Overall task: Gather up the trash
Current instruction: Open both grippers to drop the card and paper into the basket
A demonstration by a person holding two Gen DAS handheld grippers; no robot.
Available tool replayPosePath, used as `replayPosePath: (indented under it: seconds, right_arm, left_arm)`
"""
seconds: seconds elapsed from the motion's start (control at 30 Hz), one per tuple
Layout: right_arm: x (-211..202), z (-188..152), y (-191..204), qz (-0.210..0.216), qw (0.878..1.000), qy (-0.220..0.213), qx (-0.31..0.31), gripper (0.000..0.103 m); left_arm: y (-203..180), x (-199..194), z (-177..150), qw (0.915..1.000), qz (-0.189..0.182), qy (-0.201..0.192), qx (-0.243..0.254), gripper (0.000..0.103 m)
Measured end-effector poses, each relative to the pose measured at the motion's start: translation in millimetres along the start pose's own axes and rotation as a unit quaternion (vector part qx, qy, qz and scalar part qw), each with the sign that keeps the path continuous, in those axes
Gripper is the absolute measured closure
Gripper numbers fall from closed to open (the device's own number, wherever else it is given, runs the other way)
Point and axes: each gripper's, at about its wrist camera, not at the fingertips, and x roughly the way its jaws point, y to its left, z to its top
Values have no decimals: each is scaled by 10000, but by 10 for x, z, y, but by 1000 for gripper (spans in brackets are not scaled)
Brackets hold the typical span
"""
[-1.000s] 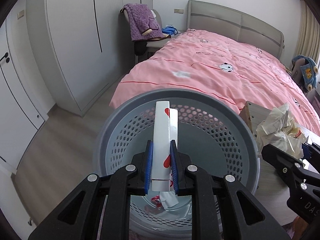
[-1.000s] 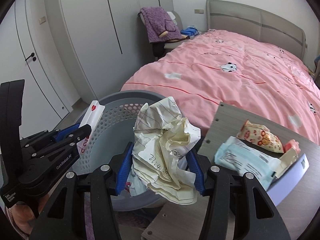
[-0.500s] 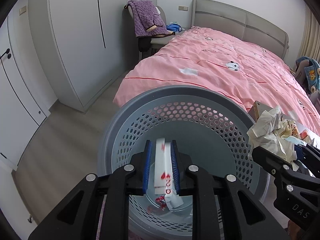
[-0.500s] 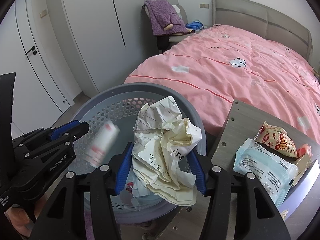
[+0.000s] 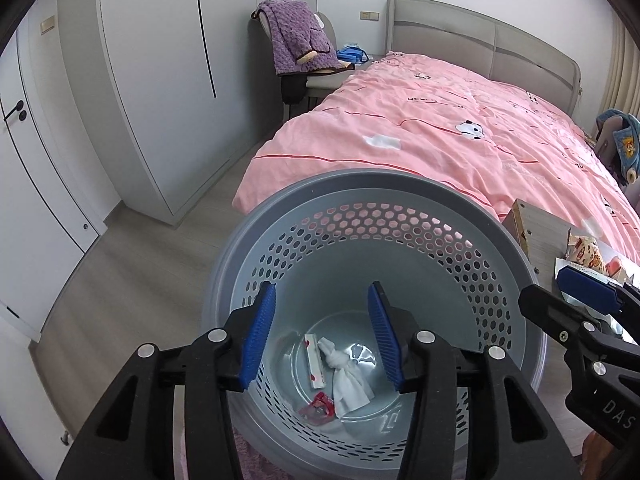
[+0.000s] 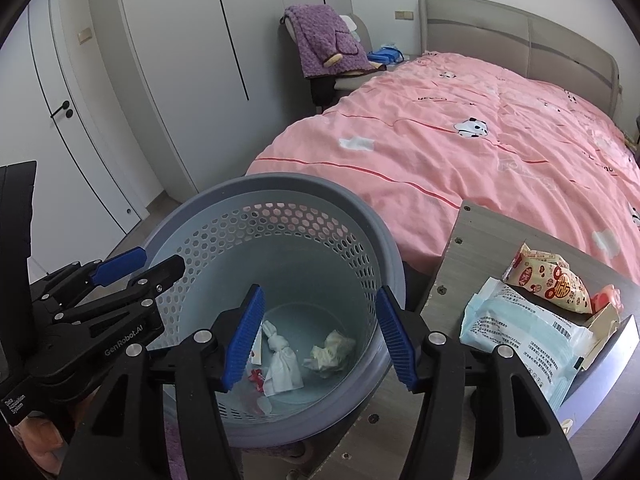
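Note:
A grey perforated trash basket [image 5: 372, 184] [image 6: 312, 184] stands on the floor under both grippers. At its bottom lie a white stick packet with red hearts [image 5: 313, 360], a knotted white tissue [image 5: 346, 376] [image 6: 282, 364], a red wrapper [image 5: 318, 404] and a crumpled paper ball [image 6: 330, 354]. My left gripper [image 5: 322, 332] [image 6: 160, 264] hangs over the basket, its jaws opening with nothing between them. My right gripper [image 6: 319, 338] [image 5: 544, 286] hovers over the basket's right side, its jaws also opening and empty.
A grey wooden table [image 6: 480, 232] right of the basket carries a snack bag [image 6: 548, 284] and a pack of wet wipes [image 6: 520, 332]. A bed with a pink cover [image 5: 440, 140] lies behind. White wardrobes [image 5: 160, 80] and a chair with a purple blanket [image 5: 296, 36] stand at the left.
The left gripper let go of the white heart packet, which dropped into the basket. The right gripper released the crumpled paper, which now lies at the basket's bottom. Both jaws stand wider.

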Motion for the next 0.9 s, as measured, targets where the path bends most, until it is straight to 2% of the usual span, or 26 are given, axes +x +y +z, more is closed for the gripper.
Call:
replayPosePath:
  seconds: [0.53, 0.9]
  right_arm:
    - [-106, -30, 27, -67, 9999, -100, 23, 42]
    - [-226, -65, 8, -213, 9996, -168, 29, 39]
  left_arm:
    - [-12, -115, -9, 9999, 26, -101, 25, 44]
    - [-6, -228, -27, 9998, 62, -174, 62, 41]
